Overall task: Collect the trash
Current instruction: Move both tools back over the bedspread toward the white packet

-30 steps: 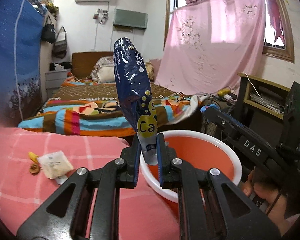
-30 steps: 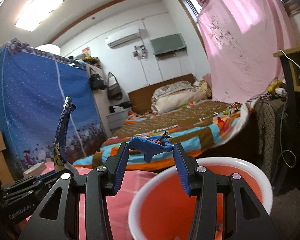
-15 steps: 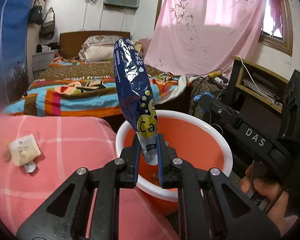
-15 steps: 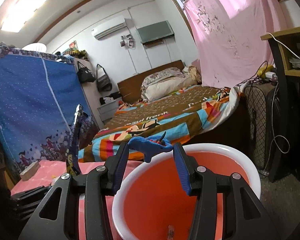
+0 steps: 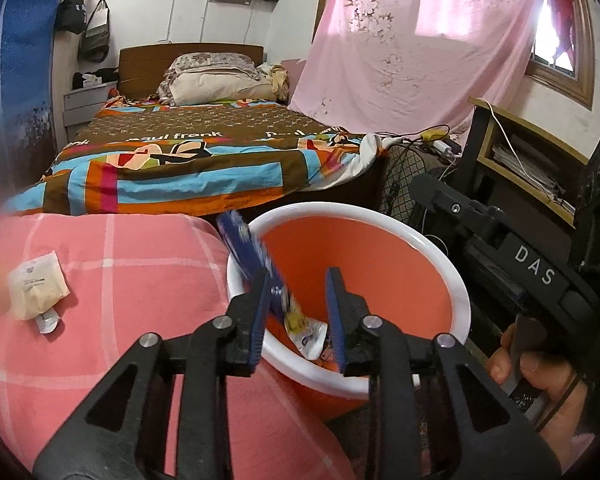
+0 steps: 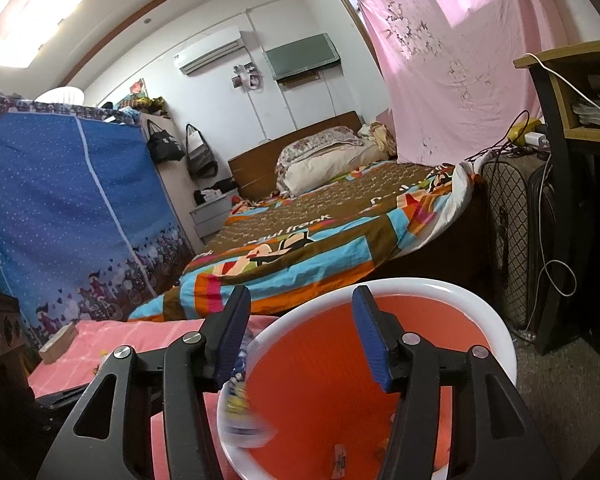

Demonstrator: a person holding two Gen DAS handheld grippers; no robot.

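Left wrist view: the left gripper (image 5: 296, 312) sits at lower centre of the frame, above the near rim of the orange bin (image 5: 380, 264) with a white rim. Its jaws are opening. The blue foil snack wrapper (image 5: 256, 264) lies between them, blurred, leaning against the left pad, with its lower end down inside the bin; the right pad stands clear of it, so no grip is evident. The bin occupies the centre of the frame, just beside the edge of a pink checked blanket (image 5: 120, 280) at lower left. On that blanket, at the left edge of the frame, lies a small beige sachet (image 5: 38, 290), well apart from the bin. At lower right a hand (image 5: 540, 384) holds the handle of the other gripper tool.

Right wrist view: the right gripper (image 6: 300, 336) sits at lower centre, above the same bin (image 6: 496, 332). Its jaws are opening and stand moderately wide; nothing is between the pads. The wrapper (image 6: 242, 404) appears blurred at the bin's left inner wall, below the left pad. Small scraps lie on the bin floor, too small to identify. A bed with a multicoloured quilt (image 6: 320, 240) fills mid-frame behind.
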